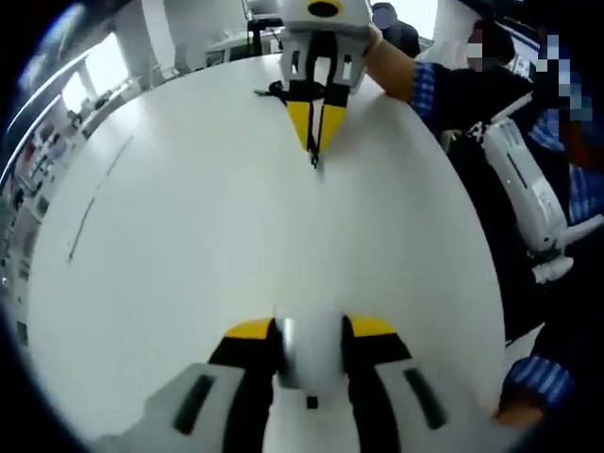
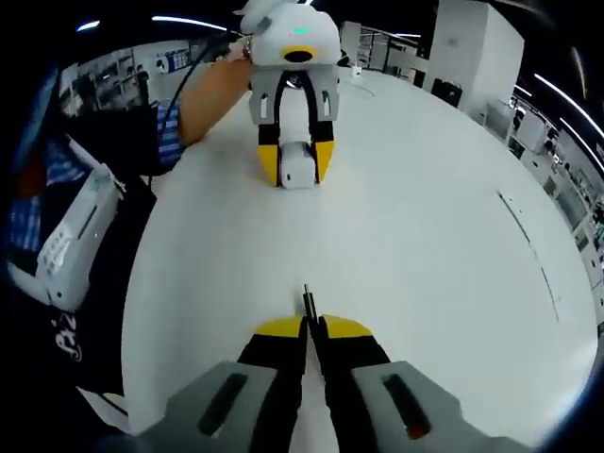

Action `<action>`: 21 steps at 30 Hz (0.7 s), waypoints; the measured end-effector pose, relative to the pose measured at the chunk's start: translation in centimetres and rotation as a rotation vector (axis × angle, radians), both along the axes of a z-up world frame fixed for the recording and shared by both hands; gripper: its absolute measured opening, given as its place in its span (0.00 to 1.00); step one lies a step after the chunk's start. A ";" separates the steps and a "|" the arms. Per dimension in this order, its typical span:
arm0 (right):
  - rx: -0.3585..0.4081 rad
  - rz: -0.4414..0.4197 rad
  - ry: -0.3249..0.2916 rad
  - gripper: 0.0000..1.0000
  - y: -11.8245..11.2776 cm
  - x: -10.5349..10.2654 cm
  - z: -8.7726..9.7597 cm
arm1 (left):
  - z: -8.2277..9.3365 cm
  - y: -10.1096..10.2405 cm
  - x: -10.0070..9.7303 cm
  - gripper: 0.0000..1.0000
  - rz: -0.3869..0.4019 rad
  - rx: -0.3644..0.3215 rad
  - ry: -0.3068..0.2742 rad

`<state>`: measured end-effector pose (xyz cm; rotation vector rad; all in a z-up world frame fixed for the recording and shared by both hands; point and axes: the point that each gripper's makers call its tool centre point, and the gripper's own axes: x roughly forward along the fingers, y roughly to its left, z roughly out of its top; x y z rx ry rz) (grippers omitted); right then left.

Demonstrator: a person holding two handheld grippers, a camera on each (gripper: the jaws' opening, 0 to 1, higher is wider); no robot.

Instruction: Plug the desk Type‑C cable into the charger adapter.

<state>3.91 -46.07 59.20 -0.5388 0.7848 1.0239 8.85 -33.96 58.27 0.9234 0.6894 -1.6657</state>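
A white charger adapter [image 1: 310,351] sits clamped between the yellow-tipped jaws of my left gripper [image 1: 310,330], low over the white table [image 1: 189,236]. Facing it from across the table, my right gripper [image 1: 316,149] is shut on the Type-C cable plug [image 1: 315,162], and the black cable [image 1: 272,92] trails behind it. In the right gripper view, the plug [image 2: 307,302] sticks out past my right gripper [image 2: 311,327] and points at the adapter [image 2: 297,162] held by my left gripper [image 2: 296,176]. A stretch of bare table separates plug and adapter.
A person in blue checked sleeves [image 1: 429,85] holds both tools, with a white device [image 1: 524,189] at the body beside the table's edge. A thin seam line [image 1: 90,212] crosses the tabletop. Office desks and shelves stand beyond the table.
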 end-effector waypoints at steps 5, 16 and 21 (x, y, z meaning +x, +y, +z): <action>-0.007 0.007 -0.008 0.05 0.0 0.1 -0.3 | 0.1 -0.5 -0.1 0.28 0.032 -0.142 0.048; -0.001 0.012 -0.007 0.05 0.4 0.5 -0.8 | 0.4 -0.3 -0.2 0.29 0.016 -0.299 0.079; -0.004 0.016 -0.010 0.05 0.6 0.7 -0.9 | 0.5 0.4 -0.2 0.31 0.002 -0.292 0.088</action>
